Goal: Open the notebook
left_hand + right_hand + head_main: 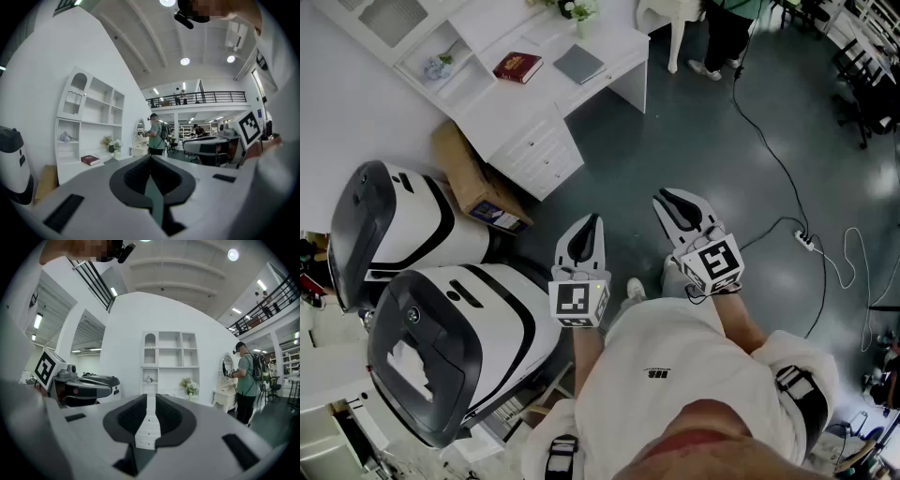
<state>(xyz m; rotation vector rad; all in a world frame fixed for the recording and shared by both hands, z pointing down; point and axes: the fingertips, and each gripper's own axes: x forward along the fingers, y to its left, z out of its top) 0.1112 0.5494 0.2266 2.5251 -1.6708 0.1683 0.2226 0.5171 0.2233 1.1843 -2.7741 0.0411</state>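
A grey notebook (579, 64) lies shut on the white desk (619, 42) far ahead, with a red book (517, 67) to its left. In the left gripper view the red book (90, 160) shows on the same desk. Both grippers hang in mid-air over the dark floor, well short of the desk and roughly level. My left gripper (592, 217) (150, 159) has its tips together, with nothing in it. My right gripper (661, 197) (151, 397) stands a narrow gap open, and through the gap I see only the desk drawers (149, 430).
Two big white-and-black machines (441, 347) (394, 220) stand close on my left. A cardboard box (473, 183) leans by the desk drawers (534, 150). A cable and power strip (804, 241) lie on the floor at right. A person (727, 33) stands beyond the desk.
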